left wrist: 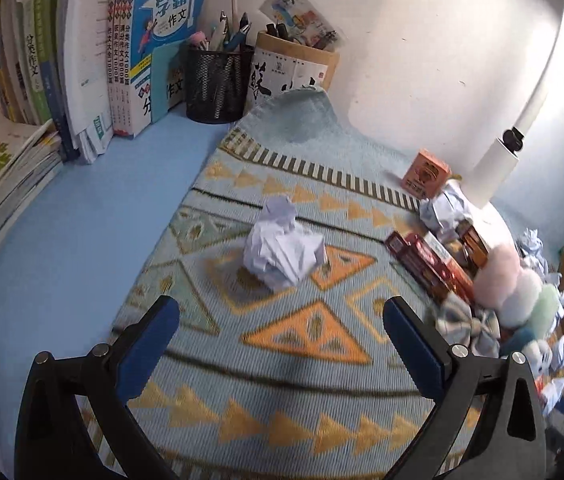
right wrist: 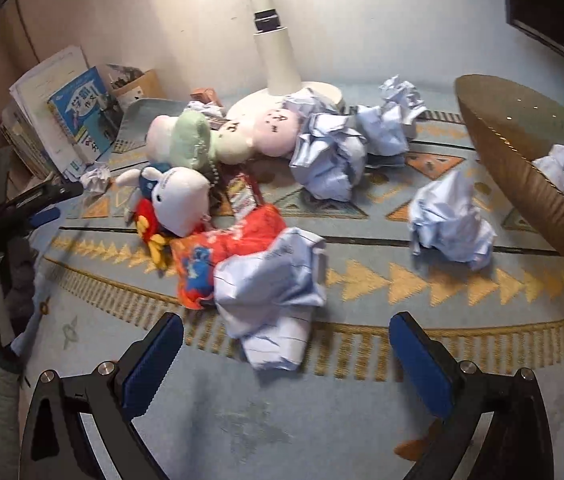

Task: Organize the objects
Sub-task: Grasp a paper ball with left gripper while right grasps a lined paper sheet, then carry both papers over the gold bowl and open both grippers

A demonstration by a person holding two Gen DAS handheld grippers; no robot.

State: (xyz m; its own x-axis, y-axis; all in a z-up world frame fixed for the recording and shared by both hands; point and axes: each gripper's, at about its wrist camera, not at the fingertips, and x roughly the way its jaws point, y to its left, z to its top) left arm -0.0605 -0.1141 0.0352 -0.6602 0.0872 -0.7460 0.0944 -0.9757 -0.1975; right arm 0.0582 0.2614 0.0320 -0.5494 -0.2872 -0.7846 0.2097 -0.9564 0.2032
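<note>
Both claws gape empty over a patterned blue woven mat (left wrist: 313, 364): left gripper (left wrist: 282, 316) below a crumpled white paper ball (left wrist: 283, 250) at frame centre, right gripper (right wrist: 286, 334) just below a crushed paper wad (right wrist: 272, 292), woven basket (right wrist: 521, 184) at right

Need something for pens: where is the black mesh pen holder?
Left wrist view, upper middle: the black mesh pen holder stands on the blue desk between the upright books and a tan cylindrical holder.

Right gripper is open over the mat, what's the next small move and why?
Probably ease the right gripper forward and down over the crumpled white paper ball just ahead of its blue-padded fingers, then close. The fingers stand wide and empty, and the woven brown basket at right already holds one paper wad.
</note>
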